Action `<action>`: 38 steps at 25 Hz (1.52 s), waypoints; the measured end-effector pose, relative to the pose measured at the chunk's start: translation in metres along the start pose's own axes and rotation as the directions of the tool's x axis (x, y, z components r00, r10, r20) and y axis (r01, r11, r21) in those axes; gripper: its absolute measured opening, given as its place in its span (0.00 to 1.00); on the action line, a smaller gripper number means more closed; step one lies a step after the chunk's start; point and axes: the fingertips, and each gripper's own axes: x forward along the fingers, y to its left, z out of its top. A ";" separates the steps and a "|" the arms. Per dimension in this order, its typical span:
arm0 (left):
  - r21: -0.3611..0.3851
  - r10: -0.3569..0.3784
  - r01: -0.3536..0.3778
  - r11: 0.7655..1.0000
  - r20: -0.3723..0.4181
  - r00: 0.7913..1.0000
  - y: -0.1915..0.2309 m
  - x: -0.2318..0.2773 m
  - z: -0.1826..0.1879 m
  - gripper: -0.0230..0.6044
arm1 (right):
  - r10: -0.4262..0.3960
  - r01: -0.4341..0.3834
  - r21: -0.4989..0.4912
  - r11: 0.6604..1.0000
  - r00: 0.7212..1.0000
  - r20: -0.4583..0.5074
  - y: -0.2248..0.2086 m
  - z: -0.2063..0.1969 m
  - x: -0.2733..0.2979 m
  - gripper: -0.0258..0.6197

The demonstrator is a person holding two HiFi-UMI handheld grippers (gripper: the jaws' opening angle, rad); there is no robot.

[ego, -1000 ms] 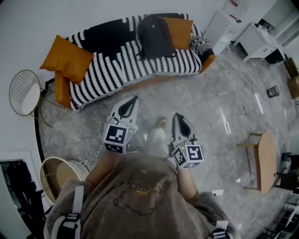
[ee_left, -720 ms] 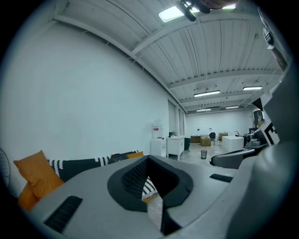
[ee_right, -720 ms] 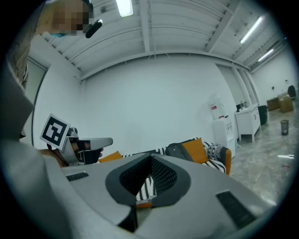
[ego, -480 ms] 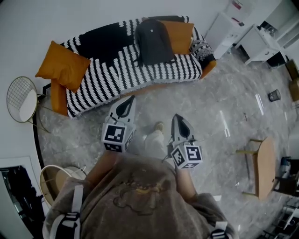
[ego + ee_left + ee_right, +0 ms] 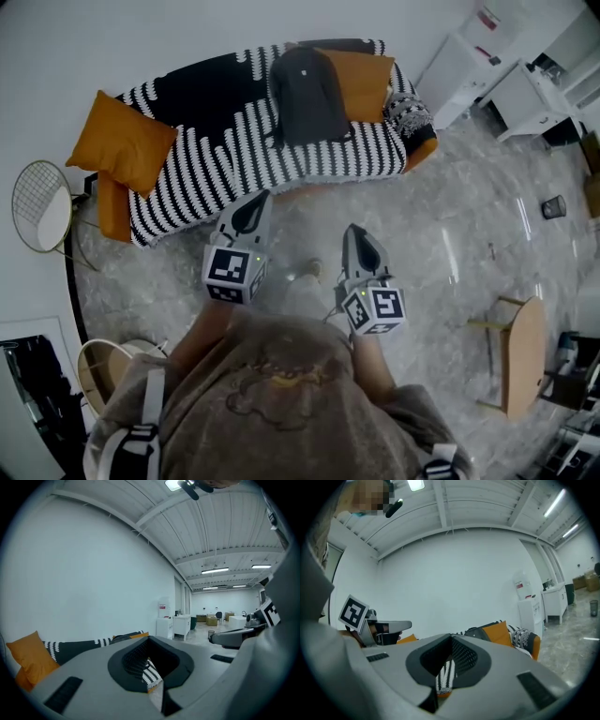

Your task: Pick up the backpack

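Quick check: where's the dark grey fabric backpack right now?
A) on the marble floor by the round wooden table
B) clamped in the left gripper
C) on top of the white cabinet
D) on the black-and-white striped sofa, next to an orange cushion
D: the dark grey fabric backpack lies on the black-and-white striped sofa beside the orange cushion near its right end; the left gripper and right gripper are shut, empty and short of it.

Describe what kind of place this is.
Probably a mock living-room set inside a big open workshop or studio: a striped sofa with orange cushions and a backpack, but an industrial ceiling with strip lights beyond.
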 end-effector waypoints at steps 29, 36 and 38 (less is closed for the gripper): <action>-0.051 0.158 -0.157 0.986 0.012 0.987 0.035 0.186 0.039 0.04 | 0.202 -0.203 -0.019 0.979 0.978 -0.054 -0.120 0.060 0.175 0.05; -0.050 0.165 -0.165 0.985 0.001 0.986 0.062 0.234 0.038 0.04 | 0.202 -0.203 -0.010 0.979 0.977 -0.066 -0.139 0.059 0.223 0.05; -0.053 0.162 -0.162 0.985 -0.004 0.987 0.069 0.251 0.040 0.04 | 0.202 -0.203 -0.006 0.979 0.977 -0.071 -0.145 0.061 0.240 0.05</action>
